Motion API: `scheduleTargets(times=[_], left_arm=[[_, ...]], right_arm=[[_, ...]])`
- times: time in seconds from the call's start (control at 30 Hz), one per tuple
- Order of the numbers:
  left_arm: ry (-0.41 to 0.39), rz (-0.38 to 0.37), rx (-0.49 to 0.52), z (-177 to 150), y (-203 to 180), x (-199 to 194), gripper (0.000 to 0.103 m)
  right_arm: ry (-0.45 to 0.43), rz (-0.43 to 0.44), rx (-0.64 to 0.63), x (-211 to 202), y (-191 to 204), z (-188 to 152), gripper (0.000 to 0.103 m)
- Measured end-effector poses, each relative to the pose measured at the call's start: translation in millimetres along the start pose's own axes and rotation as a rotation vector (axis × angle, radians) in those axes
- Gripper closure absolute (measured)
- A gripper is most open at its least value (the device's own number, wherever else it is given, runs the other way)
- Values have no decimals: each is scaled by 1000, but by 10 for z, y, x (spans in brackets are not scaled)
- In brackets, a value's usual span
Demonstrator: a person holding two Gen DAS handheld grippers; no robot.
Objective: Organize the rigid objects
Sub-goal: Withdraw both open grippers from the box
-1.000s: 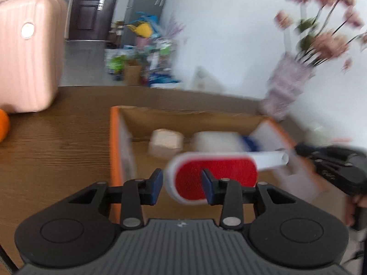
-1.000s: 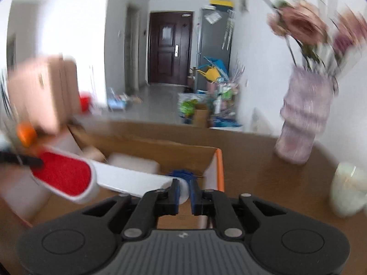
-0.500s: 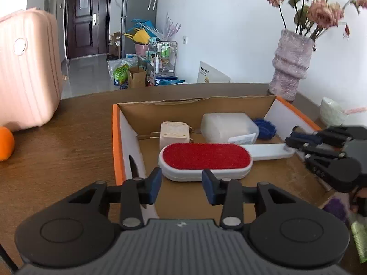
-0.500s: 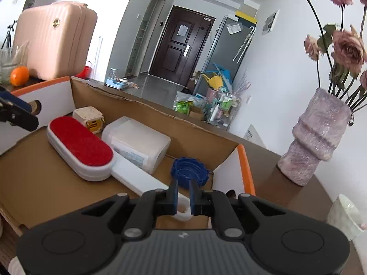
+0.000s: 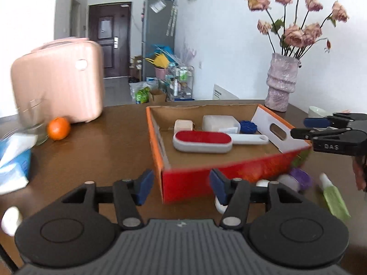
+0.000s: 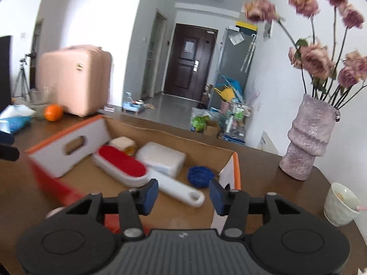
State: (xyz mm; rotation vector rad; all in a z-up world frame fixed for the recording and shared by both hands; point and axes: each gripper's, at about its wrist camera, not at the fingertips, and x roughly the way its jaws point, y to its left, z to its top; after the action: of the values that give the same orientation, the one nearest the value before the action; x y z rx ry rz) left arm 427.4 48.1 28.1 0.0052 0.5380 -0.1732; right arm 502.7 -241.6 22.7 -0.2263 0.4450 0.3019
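An open orange cardboard box sits on the brown table. Inside lie a white lint brush with a red pad, a white plastic container, a small cream box and a blue cap. My left gripper is open and empty, in front of the box's near wall. My right gripper is open and empty above the brush handle; it shows at the right of the left wrist view.
A pink suitcase, an orange, a glass and a tissue pack stand left. A vase of flowers and a white cup stand right. A green bottle and purple and white items lie by the box.
My right gripper has let go of the brush handle and opened. Both grippers have pulled back from the box. The brush lies still in the box.
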Motion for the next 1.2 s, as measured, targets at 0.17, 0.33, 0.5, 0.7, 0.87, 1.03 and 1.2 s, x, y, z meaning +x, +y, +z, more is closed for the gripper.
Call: scheduleTargets(times=[0.17,0.33,0.5,0.7,0.87,1.03,1.2], left_arm=[[-117,86,41,-408,-197,-734,14],[-169,101,9,-769,-293,-1366,7],[-193,98,67,-1078,-493,-1842,2],[-177,56,65,-1393,-638,-2248,1],[-177,63,55,-1570,-751,-2469,0],[-177,84,56,-1644,-836,-2626,0],[-168,93,56,-1642,-843,-2612,0]], right_arm=[[-30,49,26,-728,234,-261,42],[-44,48,86,-1418,469,-563,42],[-101,44,153,-2064,633,-865,32],[-109,36,197,-2748,827,-1226,26],[-121,23,194,-3079,893,-1365,25],[-152,39,209,-3242,918,-1432,21],[-136,34,226,-3211,896,-1478,21]])
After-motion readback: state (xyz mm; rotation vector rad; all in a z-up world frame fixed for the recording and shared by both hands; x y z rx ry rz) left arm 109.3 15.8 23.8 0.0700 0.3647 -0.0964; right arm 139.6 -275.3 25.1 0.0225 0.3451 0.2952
